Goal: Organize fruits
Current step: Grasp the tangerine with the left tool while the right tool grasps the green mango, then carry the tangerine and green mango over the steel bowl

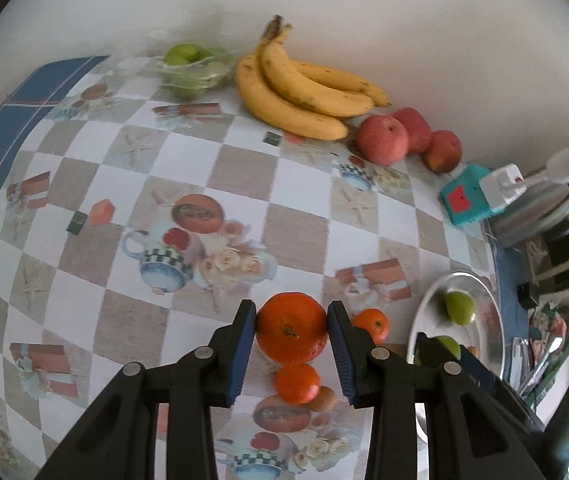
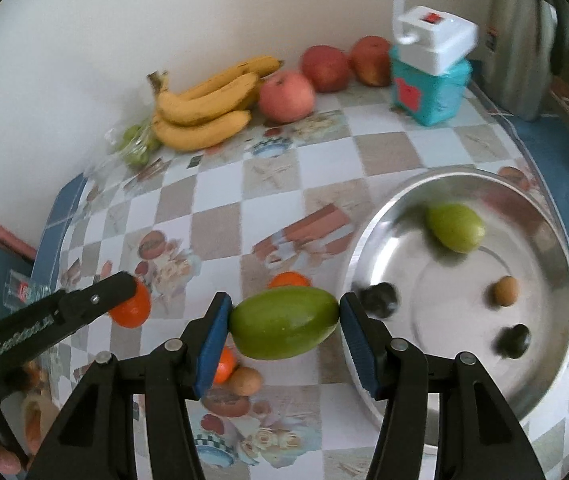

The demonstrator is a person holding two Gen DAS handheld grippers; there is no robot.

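Your left gripper [image 1: 291, 330] has its jaws clamped on an orange [image 1: 291, 328], held clear above the table [image 1: 240, 168], where two smaller oranges [image 1: 297, 383] and a small brown fruit lie below. Your right gripper [image 2: 284, 322] has its jaws clamped endwise on a green mango [image 2: 284, 322], just beside the steel bowl [image 2: 368, 248], which already holds another green mango [image 2: 455, 227], one brown fruit and two dark ones; it looks like the bowl is where you're collecting loose fruit. Along the white wall sit bananas [image 1: 300, 92], red apples [image 1: 382, 139] and bagged green fruit [image 1: 192, 66]. A checked, printed cloth covers the table.
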